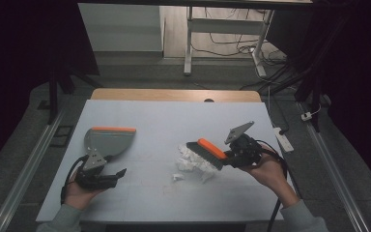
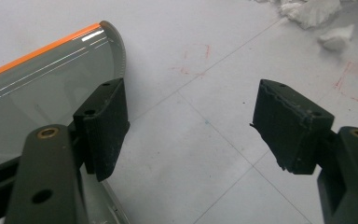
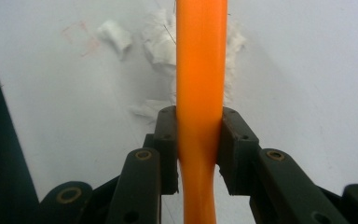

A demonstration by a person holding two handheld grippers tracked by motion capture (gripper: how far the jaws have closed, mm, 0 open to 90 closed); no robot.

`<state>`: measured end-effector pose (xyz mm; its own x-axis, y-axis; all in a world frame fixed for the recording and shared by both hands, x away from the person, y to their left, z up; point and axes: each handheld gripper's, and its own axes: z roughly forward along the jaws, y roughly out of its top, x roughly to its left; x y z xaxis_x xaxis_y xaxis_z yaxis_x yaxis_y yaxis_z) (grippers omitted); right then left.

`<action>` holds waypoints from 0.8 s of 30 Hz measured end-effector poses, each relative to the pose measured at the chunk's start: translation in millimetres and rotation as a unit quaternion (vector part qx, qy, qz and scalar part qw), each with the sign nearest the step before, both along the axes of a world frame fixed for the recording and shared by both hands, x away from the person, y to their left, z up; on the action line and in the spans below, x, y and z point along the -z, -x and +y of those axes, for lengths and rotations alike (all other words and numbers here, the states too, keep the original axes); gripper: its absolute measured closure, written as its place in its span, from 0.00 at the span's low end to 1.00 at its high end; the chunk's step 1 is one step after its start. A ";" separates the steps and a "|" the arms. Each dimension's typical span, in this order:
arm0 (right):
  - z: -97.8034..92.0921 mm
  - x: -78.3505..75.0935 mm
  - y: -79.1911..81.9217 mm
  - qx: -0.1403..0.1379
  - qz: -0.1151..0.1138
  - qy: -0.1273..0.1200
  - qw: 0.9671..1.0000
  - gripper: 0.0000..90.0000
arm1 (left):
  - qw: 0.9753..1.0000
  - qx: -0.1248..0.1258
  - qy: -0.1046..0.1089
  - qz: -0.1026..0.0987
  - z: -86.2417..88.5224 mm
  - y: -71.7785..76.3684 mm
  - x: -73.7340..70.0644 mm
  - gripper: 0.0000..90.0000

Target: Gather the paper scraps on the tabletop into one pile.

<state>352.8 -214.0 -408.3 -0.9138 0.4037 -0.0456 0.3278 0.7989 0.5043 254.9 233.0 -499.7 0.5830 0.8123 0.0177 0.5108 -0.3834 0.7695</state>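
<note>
A grey dustpan (image 1: 107, 140) with an orange lip lies at the table's left; its clear grey pan (image 2: 42, 88) sits just beside my left gripper's jaw. My left gripper (image 1: 117, 174) (image 2: 191, 126) is open over bare table, nothing between its jaws. My right gripper (image 1: 233, 155) (image 3: 199, 140) is shut on the orange handle of a brush (image 1: 207, 152) (image 3: 200, 70). The brush's dark bristles rest at a pile of crumpled white paper scraps (image 1: 192, 162) (image 3: 161, 46) in the middle of the table.
The white table top (image 1: 164, 121) has faint red square marks (image 2: 354, 81). One loose paper scrap (image 1: 176, 177) (image 2: 336, 37) lies apart from the pile. A white power strip (image 1: 283, 137) hangs off the right edge.
</note>
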 end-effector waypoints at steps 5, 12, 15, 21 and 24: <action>-5.8 3.6 -2.2 0.024 0.008 -0.016 1.000 0.79 | 1.000 0.001 -0.001 0.001 -0.6 -0.2 0.3 0.30; 16.3 11.5 12.7 0.007 0.051 -0.044 0.998 0.79 | 1.000 0.000 -0.004 0.003 -1.5 -1.2 1.0 0.30; 50.3 17.9 22.7 -0.019 0.077 -0.045 0.996 0.79 | 1.000 0.000 -0.004 0.003 -2.0 -1.3 1.2 0.30; 117.6 37.1 21.3 -0.034 0.100 -0.038 0.994 0.79 | 1.000 -0.001 -0.002 0.002 -0.2 -0.5 1.0 0.30; 132.6 46.0 13.2 -0.023 0.105 -0.031 0.994 0.79 | 1.000 -0.002 -0.001 0.001 1.4 -0.1 1.0 0.31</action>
<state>339.5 -81.4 -454.2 -0.9183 0.3569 0.1711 0.3942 0.7856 0.4769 255.0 234.4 -500.7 0.5801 0.8144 0.0177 0.5137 -0.3825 0.7680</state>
